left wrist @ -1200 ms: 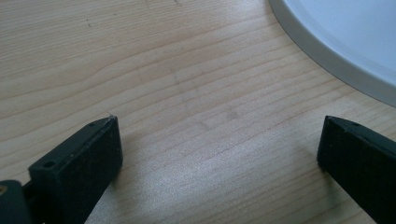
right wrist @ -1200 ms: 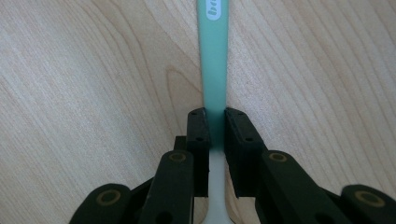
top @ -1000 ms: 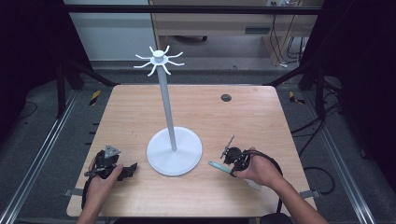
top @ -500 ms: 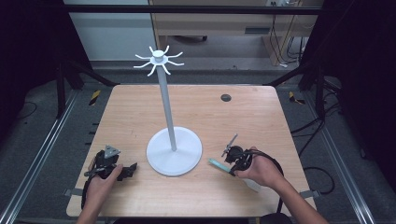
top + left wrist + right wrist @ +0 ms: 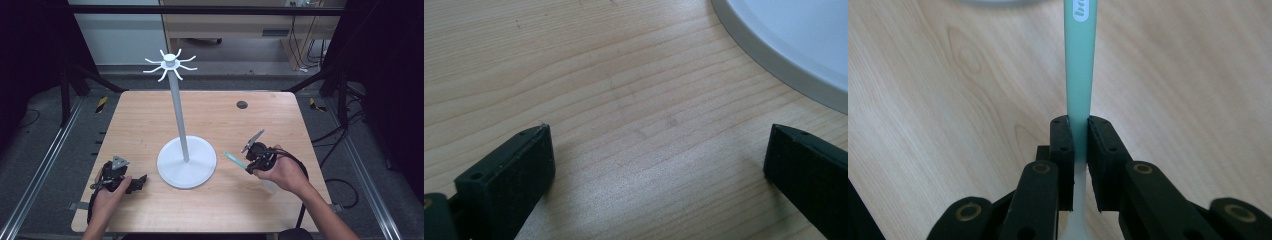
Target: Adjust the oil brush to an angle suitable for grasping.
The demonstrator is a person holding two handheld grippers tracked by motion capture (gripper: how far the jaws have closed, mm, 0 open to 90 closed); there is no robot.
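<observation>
A white stand has a round base [image 5: 187, 162] mid-table, a thin pole [image 5: 179, 110] and a ring of hooks [image 5: 170, 64] on top. My right gripper [image 5: 248, 167] is to the right of the base, lifted off the wood, and shut on a mint-green stick-like handle [image 5: 234, 160] that points toward the base. In the right gripper view the pads [image 5: 1062, 135] clamp the handle [image 5: 1079, 60], which bears a white logo and turns pale behind the jaws. My left gripper [image 5: 140, 181] rests on the table left of the base, open, with bare wood between its jaws [image 5: 659, 150].
The wooden table [image 5: 280, 125] has a small dark round grommet [image 5: 242, 104] at the back right. The stand's base rim [image 5: 794, 45] lies just ahead and to the right of the left jaws. Metal frame rails run along both sides of the table.
My right gripper has lifted off the table with the mint-green handle in it, moving a little toward the far side. The left gripper has stayed in place.
</observation>
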